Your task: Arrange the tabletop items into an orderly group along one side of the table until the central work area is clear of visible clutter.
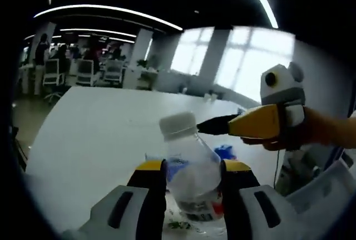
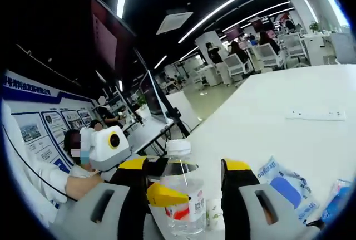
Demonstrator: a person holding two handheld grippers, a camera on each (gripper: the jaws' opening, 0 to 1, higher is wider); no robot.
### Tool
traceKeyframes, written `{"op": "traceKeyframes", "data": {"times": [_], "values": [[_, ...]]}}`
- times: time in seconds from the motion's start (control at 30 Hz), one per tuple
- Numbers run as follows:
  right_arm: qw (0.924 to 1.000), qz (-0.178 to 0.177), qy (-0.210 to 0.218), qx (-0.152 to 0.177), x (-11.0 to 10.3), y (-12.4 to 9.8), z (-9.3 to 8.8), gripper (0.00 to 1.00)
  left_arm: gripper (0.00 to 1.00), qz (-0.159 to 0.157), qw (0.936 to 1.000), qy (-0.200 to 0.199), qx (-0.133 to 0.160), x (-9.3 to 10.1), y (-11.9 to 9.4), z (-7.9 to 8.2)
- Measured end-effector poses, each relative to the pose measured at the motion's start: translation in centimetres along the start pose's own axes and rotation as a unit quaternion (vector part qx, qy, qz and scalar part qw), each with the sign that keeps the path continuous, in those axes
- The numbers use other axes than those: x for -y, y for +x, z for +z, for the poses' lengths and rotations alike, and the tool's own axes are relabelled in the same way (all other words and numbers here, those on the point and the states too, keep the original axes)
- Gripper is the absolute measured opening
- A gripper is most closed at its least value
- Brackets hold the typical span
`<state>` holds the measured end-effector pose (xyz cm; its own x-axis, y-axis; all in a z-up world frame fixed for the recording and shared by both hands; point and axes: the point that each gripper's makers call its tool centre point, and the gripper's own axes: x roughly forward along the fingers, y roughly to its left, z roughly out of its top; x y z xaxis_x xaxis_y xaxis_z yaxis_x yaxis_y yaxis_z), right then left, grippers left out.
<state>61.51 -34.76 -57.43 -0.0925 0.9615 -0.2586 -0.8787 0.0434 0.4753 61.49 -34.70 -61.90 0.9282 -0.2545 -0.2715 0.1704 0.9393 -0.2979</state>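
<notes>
Open-plan office, dark ceiling, long curved light strips (image 1: 111, 11) glowing. Bright windows (image 1: 245, 56) far right, washing out. White office chairs (image 1: 83, 73) and desks far left. Blue-and-white poster wall (image 2: 39, 123) in right gripper view. White counter (image 1: 100, 134) broad, pale.

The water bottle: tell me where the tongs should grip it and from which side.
Grip the water bottle at its straight labelled body, below the tapering shoulder and white cap, coming in level from the side, since it stands upright. The left tongs already straddle it there; the right tongs hover near its neck.
</notes>
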Motion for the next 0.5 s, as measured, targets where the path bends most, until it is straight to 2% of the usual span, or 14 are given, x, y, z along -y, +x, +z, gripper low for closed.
{"op": "traceKeyframes", "data": {"times": [0.17, 0.3, 0.4, 0.5], "values": [[0.9997, 0.019, -0.017, -0.004, -1.0, 1.1, 0.3, 0.49, 0.33, -0.007, 0.9989, 0.044, -0.011, 1.0, 0.1, 0.0], [0.9992, 0.018, -0.03, -0.017, -0.9, 1.5, -0.5, 0.45, 0.34, -0.015, 0.9989, 0.044, -0.006, 1.8, -0.1, 0.2], [0.9996, 0.019, -0.01, -0.017, -0.3, 1.5, -0.9, 0.41, 0.34, -0.024, 0.998, 0.058, 0.008, 2.3, -0.3, 0.9], [0.9995, 0.03, 0.007, -0.004, -0.6, 1.5, -0.7, 0.4, 0.34, -0.038, 0.9964, 0.076, 0.006, 3.1, -0.2, 1.0]]}}
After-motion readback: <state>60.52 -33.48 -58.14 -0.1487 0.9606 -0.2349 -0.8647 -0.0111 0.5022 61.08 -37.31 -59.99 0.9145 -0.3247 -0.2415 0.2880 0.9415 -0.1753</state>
